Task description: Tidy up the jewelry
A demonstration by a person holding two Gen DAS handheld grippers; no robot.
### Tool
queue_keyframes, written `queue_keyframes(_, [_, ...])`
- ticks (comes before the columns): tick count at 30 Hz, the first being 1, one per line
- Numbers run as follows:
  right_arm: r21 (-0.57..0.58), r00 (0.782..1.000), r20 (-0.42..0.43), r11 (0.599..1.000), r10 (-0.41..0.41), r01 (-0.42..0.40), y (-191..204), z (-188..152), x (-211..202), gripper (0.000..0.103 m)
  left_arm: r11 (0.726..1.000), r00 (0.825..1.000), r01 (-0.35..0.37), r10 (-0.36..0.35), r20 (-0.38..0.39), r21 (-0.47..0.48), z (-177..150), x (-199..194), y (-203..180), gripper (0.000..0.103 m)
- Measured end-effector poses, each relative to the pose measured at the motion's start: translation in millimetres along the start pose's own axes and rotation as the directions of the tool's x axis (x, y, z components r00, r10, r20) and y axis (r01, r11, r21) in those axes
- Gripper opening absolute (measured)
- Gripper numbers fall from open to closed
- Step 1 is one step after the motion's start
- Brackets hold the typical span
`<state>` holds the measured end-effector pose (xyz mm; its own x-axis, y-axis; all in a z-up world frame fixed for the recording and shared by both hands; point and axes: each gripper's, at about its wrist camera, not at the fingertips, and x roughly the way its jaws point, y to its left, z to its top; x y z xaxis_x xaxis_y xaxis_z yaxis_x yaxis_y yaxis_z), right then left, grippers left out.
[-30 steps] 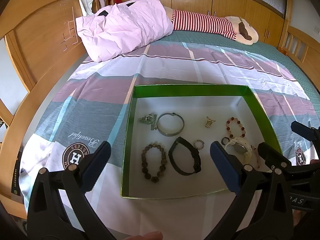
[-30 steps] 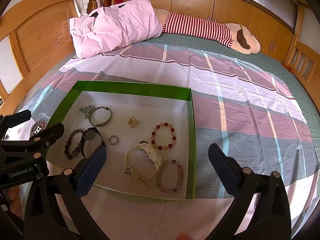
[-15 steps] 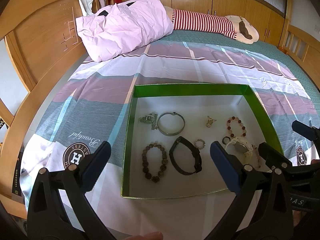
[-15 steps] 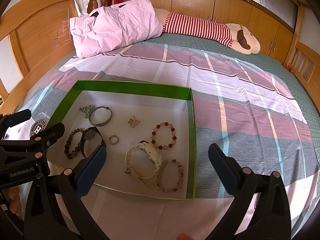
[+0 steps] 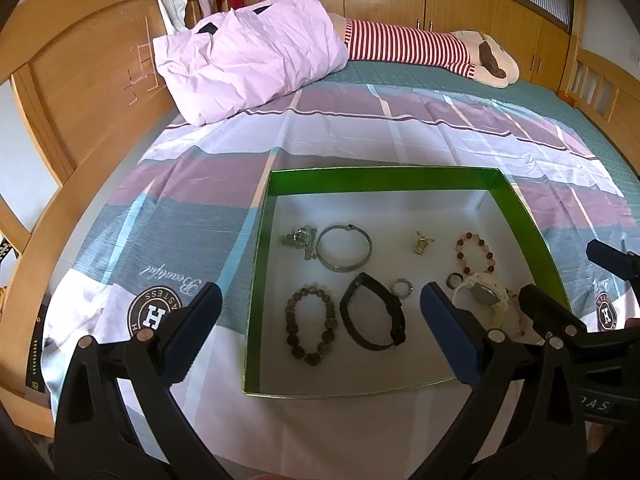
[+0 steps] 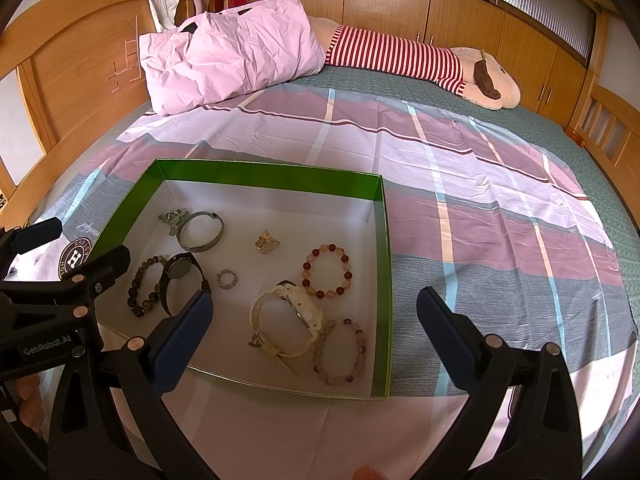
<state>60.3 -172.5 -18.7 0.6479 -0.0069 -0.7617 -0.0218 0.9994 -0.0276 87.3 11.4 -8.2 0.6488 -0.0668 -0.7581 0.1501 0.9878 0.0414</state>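
Observation:
A green-walled box (image 5: 376,181) (image 6: 260,176) with a white floor lies on the bed and holds jewelry. Inside are a silver bangle (image 5: 344,247) (image 6: 201,232), a dark bead bracelet (image 5: 310,323) (image 6: 143,287), a black watch (image 5: 374,322) (image 6: 182,280), a small ring (image 5: 402,288) (image 6: 227,279), a gold charm (image 5: 422,242) (image 6: 267,241), a red bead bracelet (image 5: 476,254) (image 6: 327,271), a white watch (image 5: 486,300) (image 6: 288,320) and a pale bead bracelet (image 6: 342,350). My left gripper (image 5: 320,324) hangs open before the box's near left part. My right gripper (image 6: 314,330) hangs open over its near right corner. Neither holds anything.
The box rests on a plaid sheet (image 6: 460,184) over a wooden-framed bed. A pink pillow (image 5: 248,52) and a striped plush toy (image 5: 420,46) lie at the far end. The wooden headboard (image 5: 80,80) rises on the left. A silver trinket cluster (image 5: 298,237) sits beside the bangle.

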Motion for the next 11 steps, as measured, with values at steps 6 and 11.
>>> queue_keyframes(6, [-0.001,1.000,0.000,1.000,0.000,0.000,0.1,-0.2,0.2,0.102,1.000,1.000,0.008,-0.008,-0.012,0.001,0.7,1.9,1.6,0.101])
queue_keyframes(11, [0.000,1.000,-0.001,1.000,0.000,0.000,0.2,0.0,0.1,0.102,1.000,1.000,0.009,-0.009,-0.021,0.005,0.7,2.8,0.9,0.101])
